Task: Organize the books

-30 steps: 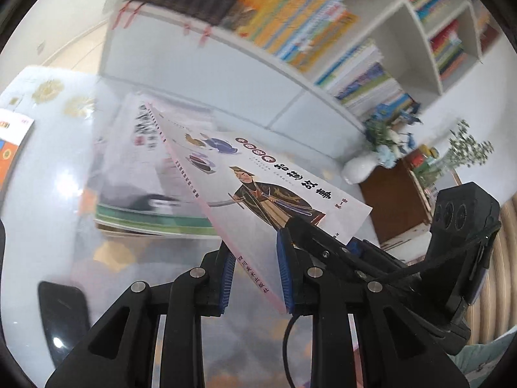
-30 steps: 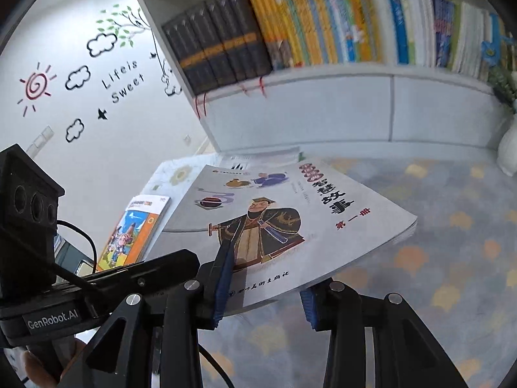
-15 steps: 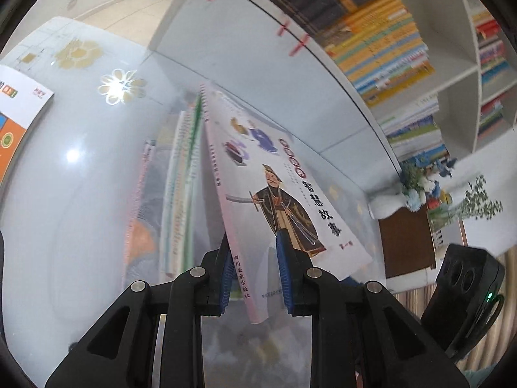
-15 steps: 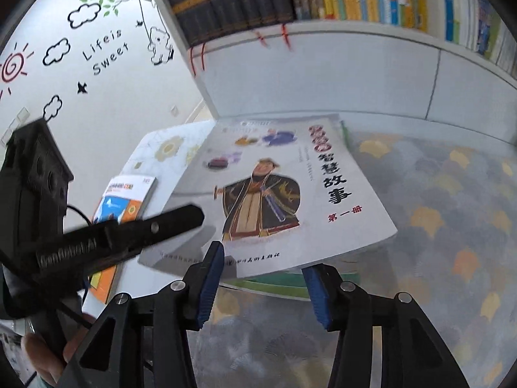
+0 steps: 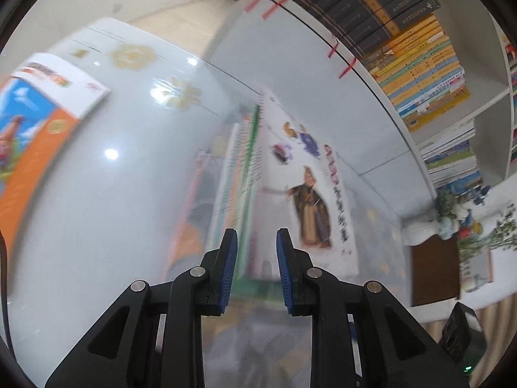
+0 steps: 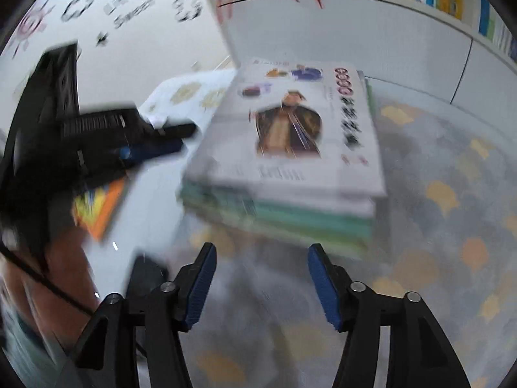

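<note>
A white storybook with a robed figure on its cover (image 6: 290, 129) lies flat on top of a stack of books (image 6: 284, 216) on the table; it also shows in the left wrist view (image 5: 310, 200). My left gripper (image 5: 256, 271) is open and empty, just back from the stack's near edge. My right gripper (image 6: 261, 287) is open and empty in front of the stack. The left gripper also shows blurred at the left of the right wrist view (image 6: 155, 142). An orange and blue book (image 5: 29, 135) lies apart on the table at the left.
A white bookcase (image 5: 404, 32) full of upright books stands behind the table. A white vase with flowers (image 5: 452, 223) and a brown cabinet (image 5: 433, 271) are at the right. The glossy tabletop (image 5: 113, 194) stretches between the stack and the orange book.
My left gripper has let go of the white storybook, which now lies flat on the stack. Both grippers have pulled back from it; the right has opened wider.
</note>
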Tool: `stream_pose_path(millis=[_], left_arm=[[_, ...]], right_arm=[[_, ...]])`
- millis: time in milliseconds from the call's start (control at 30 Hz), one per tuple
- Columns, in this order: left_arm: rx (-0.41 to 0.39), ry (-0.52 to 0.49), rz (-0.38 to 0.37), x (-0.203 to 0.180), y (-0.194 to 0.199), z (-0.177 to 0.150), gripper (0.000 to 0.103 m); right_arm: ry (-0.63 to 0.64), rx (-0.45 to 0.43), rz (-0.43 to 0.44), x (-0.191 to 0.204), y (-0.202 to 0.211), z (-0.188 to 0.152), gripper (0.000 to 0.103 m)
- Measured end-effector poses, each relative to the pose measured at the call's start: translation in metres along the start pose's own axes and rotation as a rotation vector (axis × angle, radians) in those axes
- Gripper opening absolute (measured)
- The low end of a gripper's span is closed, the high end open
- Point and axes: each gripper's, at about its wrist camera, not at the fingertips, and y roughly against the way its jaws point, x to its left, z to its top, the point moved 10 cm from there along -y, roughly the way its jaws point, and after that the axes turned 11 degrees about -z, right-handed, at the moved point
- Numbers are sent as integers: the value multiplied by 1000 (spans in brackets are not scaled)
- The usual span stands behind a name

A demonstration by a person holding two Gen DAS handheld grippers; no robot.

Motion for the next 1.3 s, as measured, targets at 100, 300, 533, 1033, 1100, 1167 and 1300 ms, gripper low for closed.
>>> stream_pose_path(millis=[100,300,533,1033,1100,1167,1300], left_arm=[[-19,-100,88,-14,32,-31,28],[34,-160,182,-62,49,-131,29],[-41,-250,266,-138,63,-191,32],[-260,-318,375,-225,109,-241,76],[-257,-333,391,-232,107,-250,77],[-228,-347,410,-235,101,-258,78],[-139,-316,407,-236,80,-282,79]], right_arm=[[61,24,-71,-34,7,-53,74],[-53,140,-278,-165,1,-151,74],[-211,149,-439,-298,18,-177,74],[-243,152,-438,-346,19,-195,94],[-283,146,-423,-349,17,-203,103],[-336,100,-389,-350,21,-210,103],[-309,-16,-425,-345,29,-214,103]])
